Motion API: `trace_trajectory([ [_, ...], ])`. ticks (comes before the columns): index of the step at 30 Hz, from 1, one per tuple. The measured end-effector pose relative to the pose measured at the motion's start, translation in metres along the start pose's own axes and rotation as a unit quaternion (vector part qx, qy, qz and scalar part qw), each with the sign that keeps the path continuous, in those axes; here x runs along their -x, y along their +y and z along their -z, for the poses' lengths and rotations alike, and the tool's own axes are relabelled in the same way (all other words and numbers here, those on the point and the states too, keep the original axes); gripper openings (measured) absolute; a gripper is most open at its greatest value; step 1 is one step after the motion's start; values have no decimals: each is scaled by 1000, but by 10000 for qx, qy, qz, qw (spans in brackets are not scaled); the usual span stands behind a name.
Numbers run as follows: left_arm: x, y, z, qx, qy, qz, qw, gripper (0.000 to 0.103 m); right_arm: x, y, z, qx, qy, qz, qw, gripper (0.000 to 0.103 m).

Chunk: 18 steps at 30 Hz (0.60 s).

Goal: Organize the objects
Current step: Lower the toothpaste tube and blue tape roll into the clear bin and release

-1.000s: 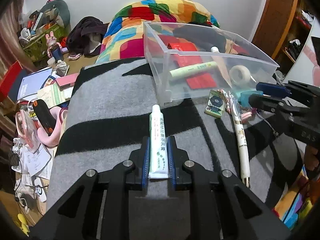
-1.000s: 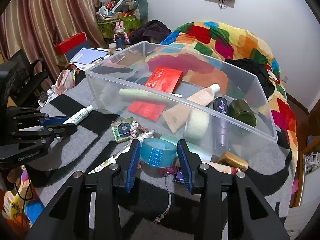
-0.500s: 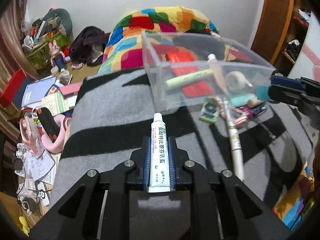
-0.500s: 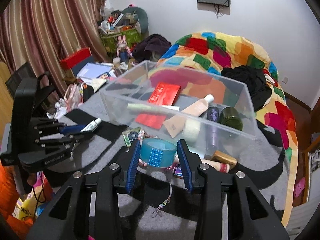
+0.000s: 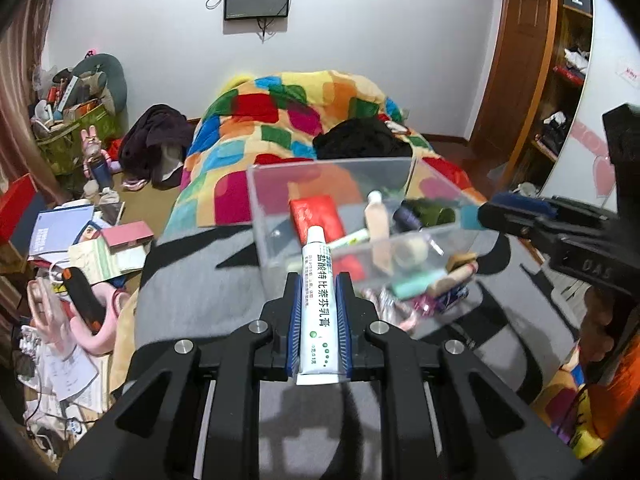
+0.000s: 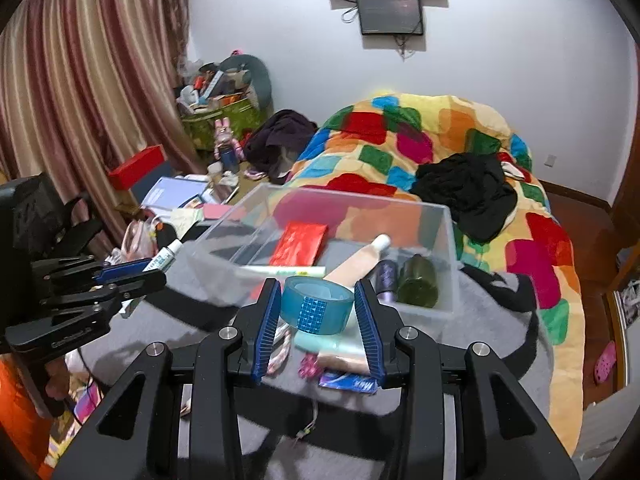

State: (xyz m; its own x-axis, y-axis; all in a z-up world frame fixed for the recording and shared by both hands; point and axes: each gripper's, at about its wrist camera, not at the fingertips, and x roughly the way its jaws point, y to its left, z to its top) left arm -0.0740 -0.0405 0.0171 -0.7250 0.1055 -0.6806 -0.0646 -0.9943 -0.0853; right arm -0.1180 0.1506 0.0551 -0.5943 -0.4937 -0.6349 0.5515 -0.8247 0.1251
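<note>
I have the left gripper (image 5: 317,312) clenched on a white ointment tube (image 5: 318,300), its cap end pointing forward toward the clear plastic bin (image 5: 256,200). The right gripper (image 6: 316,312) has its jaws closed on a roll of blue tape (image 6: 316,304), held by its outer sides. Both loads hang above the grey striped blanket (image 5: 192,272), just short of the bin's near wall.

The step in hand, as I judge it, is to carry both items over the rim and let them go inside. The bin already holds a red packet (image 6: 300,240), a beige tube (image 6: 356,260), a dark green jar (image 6: 416,280) and a small purple bottle (image 6: 386,276), so I want each drop to land on bare floor of the bin. For the ointment tube I would aim at the near left part, beside the red packet. For the tape I would pick the near middle, clear of the jar.

I should raise both loads enough that nothing knocks the rim, since the bin looks light and could slide on the blanket. The two grippers are near each other over the same opening, so I would go one at a time and open the jaws low.
</note>
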Motion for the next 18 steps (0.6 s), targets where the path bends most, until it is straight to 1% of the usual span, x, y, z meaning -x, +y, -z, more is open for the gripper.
trace_trajectory([
  [6,-26,1,-13,124,262,224,9993,16,-17,-20,-14,-261,30,246,9994,35],
  [11,-47,5,-29,225,423,383,9981,16,-39,-27,-23,-366,148,390,9985,35],
  [18,-67,3,-41,281,531,420,9973,16,-72,-22,-22,-121,508,440,9977,35],
])
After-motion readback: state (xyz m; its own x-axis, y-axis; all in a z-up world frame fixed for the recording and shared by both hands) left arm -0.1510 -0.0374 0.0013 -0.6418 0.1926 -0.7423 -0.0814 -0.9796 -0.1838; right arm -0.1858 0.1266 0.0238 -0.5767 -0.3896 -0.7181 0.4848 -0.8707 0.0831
